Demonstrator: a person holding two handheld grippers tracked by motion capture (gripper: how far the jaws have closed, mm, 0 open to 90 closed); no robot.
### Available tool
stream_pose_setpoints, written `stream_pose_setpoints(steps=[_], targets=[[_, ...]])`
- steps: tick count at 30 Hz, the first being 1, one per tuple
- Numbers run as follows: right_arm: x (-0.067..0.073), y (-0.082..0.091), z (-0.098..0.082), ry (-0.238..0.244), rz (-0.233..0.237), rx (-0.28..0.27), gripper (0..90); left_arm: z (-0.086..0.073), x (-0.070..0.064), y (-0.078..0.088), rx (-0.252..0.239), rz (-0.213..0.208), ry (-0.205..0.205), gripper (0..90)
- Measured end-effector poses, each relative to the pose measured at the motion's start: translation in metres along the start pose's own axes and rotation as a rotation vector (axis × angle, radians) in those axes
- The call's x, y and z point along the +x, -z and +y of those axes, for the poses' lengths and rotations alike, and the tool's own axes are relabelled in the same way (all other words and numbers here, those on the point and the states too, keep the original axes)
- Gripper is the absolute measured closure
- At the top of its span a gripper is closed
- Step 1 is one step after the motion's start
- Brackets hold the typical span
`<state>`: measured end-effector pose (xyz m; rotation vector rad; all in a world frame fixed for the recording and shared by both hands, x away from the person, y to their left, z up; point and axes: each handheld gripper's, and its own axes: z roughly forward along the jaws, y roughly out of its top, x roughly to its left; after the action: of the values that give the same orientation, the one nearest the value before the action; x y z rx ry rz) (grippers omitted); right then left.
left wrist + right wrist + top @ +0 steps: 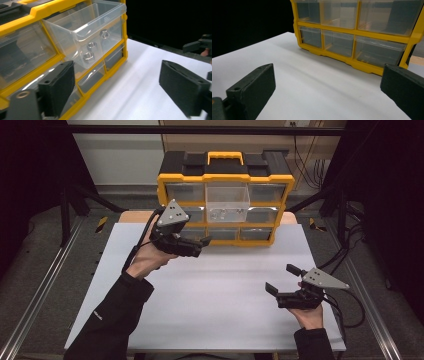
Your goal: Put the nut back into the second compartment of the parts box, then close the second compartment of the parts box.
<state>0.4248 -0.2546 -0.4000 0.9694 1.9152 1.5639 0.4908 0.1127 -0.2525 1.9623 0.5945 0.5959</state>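
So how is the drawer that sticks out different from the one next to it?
The pulled-out drawer juts forward from the yellow organizer; the left top drawer sits pushed in flush. The pulled-out drawer holds three metal nuts; I can't see anything inside the left top drawer. Both are clear plastic.

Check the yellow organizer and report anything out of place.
One clear drawer in the top middle of the yellow organizer stands pulled out while the others sit flush. Three metal nuts lie inside it. Nothing is spilled or damaged.
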Motion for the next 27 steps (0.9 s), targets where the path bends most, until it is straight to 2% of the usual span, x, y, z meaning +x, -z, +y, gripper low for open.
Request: stream_pose_setpoints(steps=[6, 9, 12, 13, 21, 27], targets=[[0.0, -0.001, 0.0, 0.001, 0.001, 0.002, 0.4, -0.005, -0.002, -0.01, 0.007, 0.022, -0.002, 27.1], [0.0, 0.0, 0.0, 0.0, 0.004, -0.002, 0.4, -0.007, -0.002, -0.014, 0.006, 0.037, -0.009, 39.3], [0.0, 0.001, 0.0, 0.0, 0.003, -0.004, 0.4, -0.007, -0.003, -0.019, 0.003, 0.033, -0.002, 53.3], [0.0, 0.0, 0.0, 0.0, 0.003, -0.008, 0.4, -0.007, -0.003, -0.02, 0.01, 0.034, -0.015, 56.7], [0.001, 0.0, 0.0, -0.002, 0.007, -0.002, 0.4, -0.006, 0.0, -0.031, 0.012, 0.042, 0.004, 80.8], [0.0, 0.0, 0.0, 0.001, 0.007, -0.004, 0.4, -0.002, 0.0, -0.042, 0.024, 0.049, -0.006, 88.9]])
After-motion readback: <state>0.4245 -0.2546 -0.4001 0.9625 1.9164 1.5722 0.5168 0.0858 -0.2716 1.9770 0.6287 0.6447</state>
